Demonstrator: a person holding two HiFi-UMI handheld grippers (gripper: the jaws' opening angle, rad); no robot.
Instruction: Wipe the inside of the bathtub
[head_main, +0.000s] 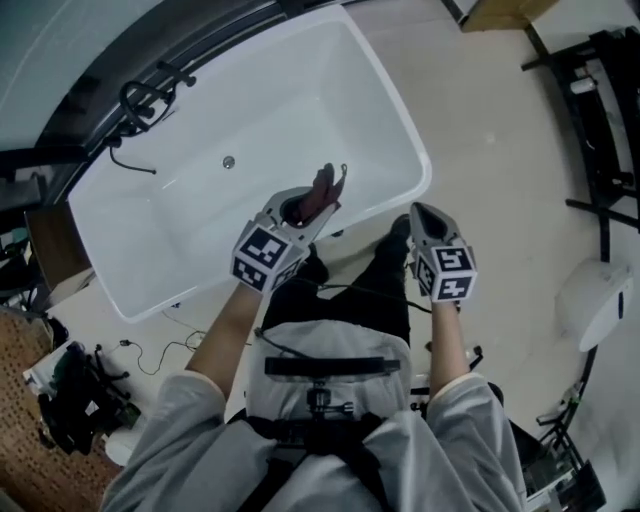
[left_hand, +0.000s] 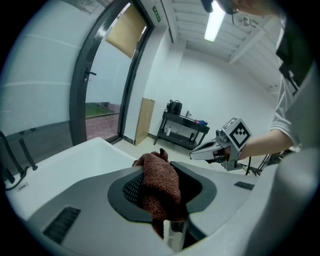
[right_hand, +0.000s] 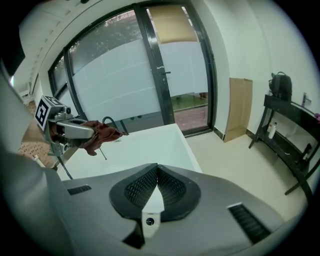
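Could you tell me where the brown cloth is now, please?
The brown cloth is clamped in the left gripper, at the head view's centre, above the near rim of the bathtub, left of the right gripper.

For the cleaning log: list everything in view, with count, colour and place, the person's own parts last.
bathtub: one, white, middle of the floor.
drain: one, grey, tub bottom.
faucet: one, black, tub's far rim.
rack: one, black, against the wall.
cloth: one, reddish-brown, held above the tub's near rim.
left gripper: one, grey, above the tub, jaws shut on the cloth.
right gripper: one, grey, beside the tub, jaws together, empty.
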